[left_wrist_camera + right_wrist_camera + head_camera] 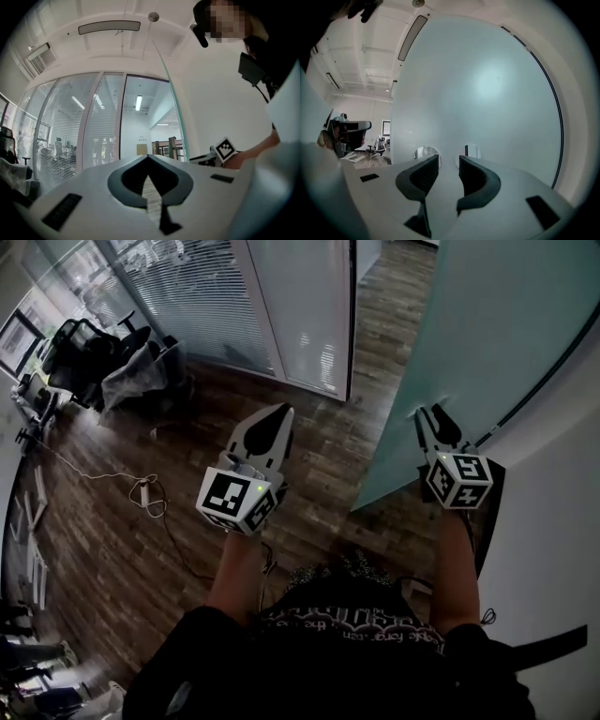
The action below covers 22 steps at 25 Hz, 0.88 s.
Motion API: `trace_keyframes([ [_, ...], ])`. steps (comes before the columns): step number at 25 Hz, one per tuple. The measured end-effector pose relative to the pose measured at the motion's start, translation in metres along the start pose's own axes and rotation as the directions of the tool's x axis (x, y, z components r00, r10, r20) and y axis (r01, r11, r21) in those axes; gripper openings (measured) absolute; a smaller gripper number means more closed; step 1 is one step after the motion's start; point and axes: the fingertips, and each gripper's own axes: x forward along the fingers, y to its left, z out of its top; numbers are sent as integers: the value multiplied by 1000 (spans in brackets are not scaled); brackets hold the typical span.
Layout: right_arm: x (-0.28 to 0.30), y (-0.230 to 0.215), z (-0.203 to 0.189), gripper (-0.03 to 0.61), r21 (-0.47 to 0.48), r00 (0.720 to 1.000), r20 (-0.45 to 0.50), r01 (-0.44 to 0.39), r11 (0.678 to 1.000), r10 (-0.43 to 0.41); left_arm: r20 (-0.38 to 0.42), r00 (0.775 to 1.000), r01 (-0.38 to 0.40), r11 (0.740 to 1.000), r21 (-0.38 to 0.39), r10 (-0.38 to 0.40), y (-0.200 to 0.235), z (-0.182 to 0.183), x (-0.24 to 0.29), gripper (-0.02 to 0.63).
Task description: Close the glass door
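A person looks steeply down over a dark wooden floor [112, 549]. At far left stand black office chairs [89, 348], with a pale cable [141, 488] trailing across the boards nearer the person. Left of centre, the left gripper [279, 413] is held out over the floor, its jaws closed tip to tip on nothing. Beyond it stands a glass partition [206, 296] with blinds. To the right, the frosted pale-green glass door [469, 334] stands open, angled into the room. The right gripper [433, 420] points at the door's face, its jaws narrowly apart and empty; whether it touches the door cannot be told. A white wall [562, 521] fills the far right.
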Motion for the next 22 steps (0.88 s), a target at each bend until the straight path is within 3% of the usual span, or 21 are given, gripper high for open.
trace_keyframes([
  [3, 17, -4, 5, 123, 39, 1000, 11, -3, 999, 3, -9, 1000, -3, 1000, 3, 3, 3, -4, 14, -9],
  [9, 48, 0, 5, 121, -9, 1000, 4, 26, 1000, -26, -6, 998, -55, 998, 8, 55, 18, -6, 34, -9],
  [22, 129, -3, 13, 119, -27, 1000, 15, -6, 1000, 6, -2, 989, -149, 988, 43, 150, 49, -16, 93, -9],
])
